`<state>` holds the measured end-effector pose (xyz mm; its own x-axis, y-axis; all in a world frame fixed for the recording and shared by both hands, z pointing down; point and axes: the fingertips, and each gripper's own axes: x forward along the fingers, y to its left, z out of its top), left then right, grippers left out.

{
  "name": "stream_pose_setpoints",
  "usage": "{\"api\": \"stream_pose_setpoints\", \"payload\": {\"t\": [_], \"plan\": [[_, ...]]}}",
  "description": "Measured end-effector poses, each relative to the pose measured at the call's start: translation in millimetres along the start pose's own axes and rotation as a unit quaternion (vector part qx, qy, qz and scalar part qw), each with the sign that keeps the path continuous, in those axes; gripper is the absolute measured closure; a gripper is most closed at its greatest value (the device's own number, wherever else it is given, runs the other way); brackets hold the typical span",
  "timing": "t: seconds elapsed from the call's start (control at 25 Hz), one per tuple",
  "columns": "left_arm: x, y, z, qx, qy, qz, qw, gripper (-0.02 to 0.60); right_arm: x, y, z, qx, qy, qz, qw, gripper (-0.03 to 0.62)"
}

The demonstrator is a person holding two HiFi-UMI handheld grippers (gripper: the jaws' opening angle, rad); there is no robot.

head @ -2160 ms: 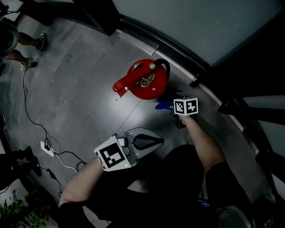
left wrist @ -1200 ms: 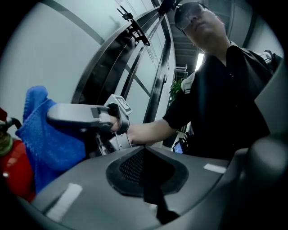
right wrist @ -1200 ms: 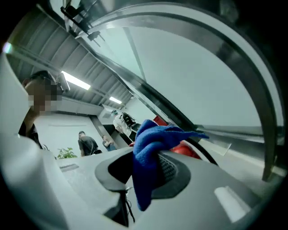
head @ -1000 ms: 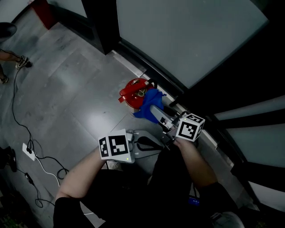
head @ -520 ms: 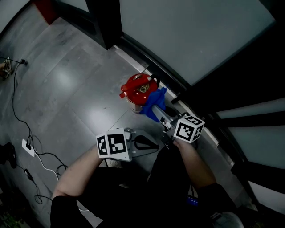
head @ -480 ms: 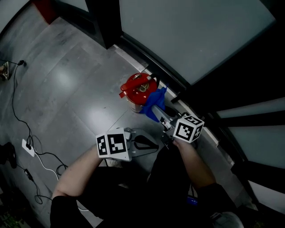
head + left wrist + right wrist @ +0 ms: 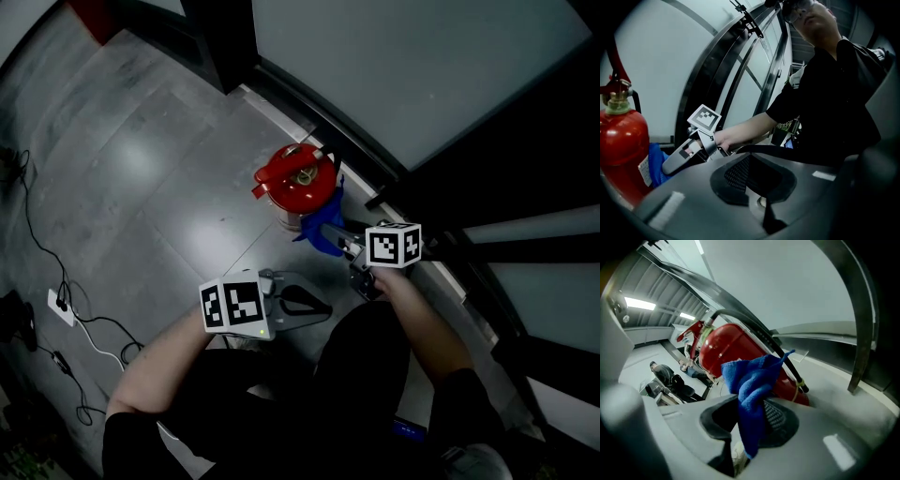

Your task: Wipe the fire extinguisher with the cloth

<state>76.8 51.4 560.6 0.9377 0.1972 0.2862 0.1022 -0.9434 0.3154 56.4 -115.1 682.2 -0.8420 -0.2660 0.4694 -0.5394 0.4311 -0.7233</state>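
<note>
One risk: the blue terry cloth [image 7: 752, 380], pinched in my right gripper [image 7: 347, 246], snags the red metal fire extinguisher [image 7: 298, 183]'s black hose [image 7: 794, 373] and slips free.

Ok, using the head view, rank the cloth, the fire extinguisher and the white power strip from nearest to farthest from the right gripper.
1. Cloth: clamped in the tongs of the right gripper.
2. Fire extinguisher: just beyond it, by the window frame.
3. Power strip: far left on the floor.

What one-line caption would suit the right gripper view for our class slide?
Right gripper, jaws shut on a blue cloth, holds it up to a red fire extinguisher.
</note>
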Motion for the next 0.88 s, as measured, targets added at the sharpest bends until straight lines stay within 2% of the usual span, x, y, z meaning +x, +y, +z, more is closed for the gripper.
{"api": "stream_pose_setpoints", "payload": {"t": [0.16, 0.32, 0.6, 0.76, 0.88], "plan": [[0.6, 2.0, -15.0, -0.011, 0.011, -0.002, 0.9999, 0.575, 16.9, -22.4, -21.5, 0.012, 0.037, -0.018, 0.999, 0.494], [2.7, 4.3, -20.6, -0.017, 0.014, -0.007, 0.9997, 0.575, 33.0, -32.8, -35.7, 0.043, 0.047, -0.012, 0.998, 0.494], [3.2, 9.2, -21.1, -0.019, 0.017, -0.013, 0.9996, 0.575, 56.6, -73.4, -63.7, 0.049, 0.097, -0.041, 0.993, 0.494], [3.2, 13.1, -17.4, -0.018, 0.014, -0.012, 0.9997, 0.575, 66.9, -96.9, -77.2, 0.078, 0.096, -0.057, 0.991, 0.494], [1.7, 16.3, -17.8, -0.021, 0.013, -0.008, 0.9997, 0.575, 72.2, -102.9, -81.1, 0.096, 0.086, -0.046, 0.991, 0.494]]}}
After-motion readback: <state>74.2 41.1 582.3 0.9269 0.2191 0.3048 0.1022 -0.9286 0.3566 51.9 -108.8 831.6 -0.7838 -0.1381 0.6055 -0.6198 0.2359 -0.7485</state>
